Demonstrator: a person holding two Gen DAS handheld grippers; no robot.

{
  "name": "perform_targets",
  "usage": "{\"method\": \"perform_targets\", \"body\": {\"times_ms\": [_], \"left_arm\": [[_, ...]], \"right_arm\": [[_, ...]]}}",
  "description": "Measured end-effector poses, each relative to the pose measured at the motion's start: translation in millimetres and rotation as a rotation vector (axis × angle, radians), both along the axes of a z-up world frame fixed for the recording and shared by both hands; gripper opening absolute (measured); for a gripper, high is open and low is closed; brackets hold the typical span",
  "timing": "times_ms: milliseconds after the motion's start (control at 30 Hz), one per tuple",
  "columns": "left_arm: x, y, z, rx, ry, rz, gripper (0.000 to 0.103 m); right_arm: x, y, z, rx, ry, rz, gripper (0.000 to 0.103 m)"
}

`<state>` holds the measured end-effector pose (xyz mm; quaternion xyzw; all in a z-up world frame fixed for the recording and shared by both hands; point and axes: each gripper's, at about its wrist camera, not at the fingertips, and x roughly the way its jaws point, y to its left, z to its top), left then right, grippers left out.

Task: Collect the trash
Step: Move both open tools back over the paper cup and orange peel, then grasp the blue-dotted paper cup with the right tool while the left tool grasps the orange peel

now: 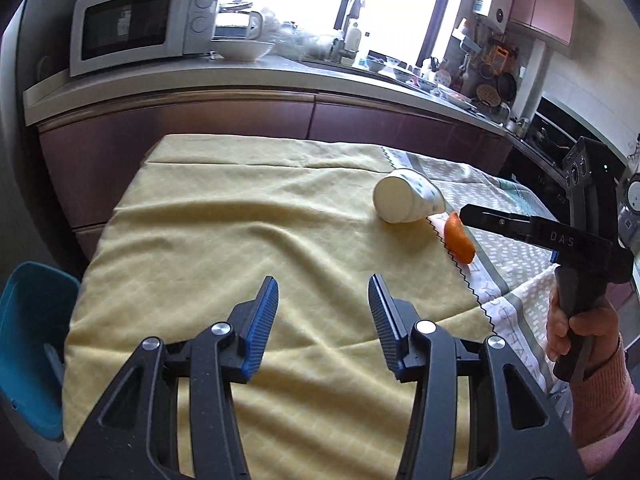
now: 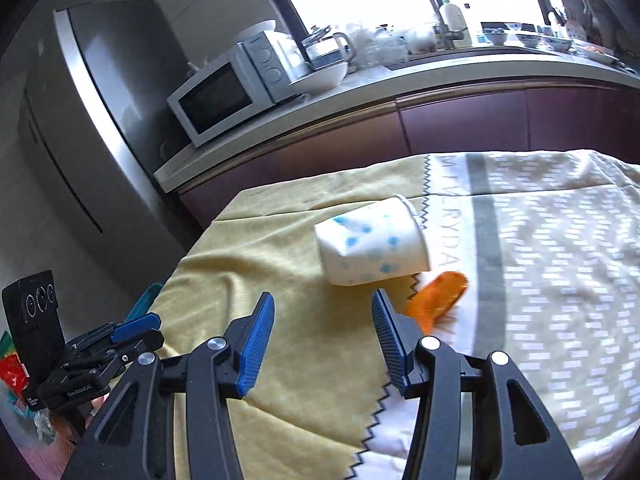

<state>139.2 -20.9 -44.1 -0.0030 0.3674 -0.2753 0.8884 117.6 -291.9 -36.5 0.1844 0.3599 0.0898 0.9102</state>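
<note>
A white paper cup (image 1: 404, 199) with blue dots lies on its side on the yellow cloth (image 1: 240, 240); it also shows in the right wrist view (image 2: 372, 246). An orange scrap (image 1: 460, 238) lies right of the cup, on the edge of the white patterned towel (image 1: 516, 248); it also shows in the right wrist view (image 2: 438, 298). My left gripper (image 1: 323, 312) is open and empty above the yellow cloth, short of the cup. My right gripper (image 2: 323, 332) is open and empty, just short of the cup and the scrap. From the left wrist its tip (image 1: 472, 214) reaches next to the scrap.
A teal bin (image 1: 32, 344) stands off the table's left edge. Behind the table runs a counter (image 1: 200, 80) with a microwave (image 1: 136, 24), bowls and dishes. A steel fridge (image 2: 100, 120) stands at the left. Colourful wrappers (image 2: 12, 376) lie low at the left.
</note>
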Motion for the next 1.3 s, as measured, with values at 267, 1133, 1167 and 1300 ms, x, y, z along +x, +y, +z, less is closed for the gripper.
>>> {"method": "perform_targets", "body": {"times_ms": [267, 1133, 1167, 1300], "left_arm": [[5.4, -70.5, -4.4, 0.030, 0.019, -0.140, 0.047], [28.4, -172.5, -32.7, 0.024, 0.156, -0.295, 0.047], [31.2, -176.1, -33.2, 0.020, 0.164, -0.294, 0.047], [43.2, -190.3, -37.0, 0.011, 0.200, -0.284, 0.045]], "right_arm": [[30.8, -45.6, -11.9, 0.049, 0.031, -0.028, 0.049], [80.9, -28.8, -18.9, 0.217, 0.045, 0.235, 0.006], [80.7, -30.8, -17.5, 0.224, 0.036, 0.228, 0.004], [78.1, -44.2, -12.7, 0.249, 0.003, 0.183, 0.002]]}}
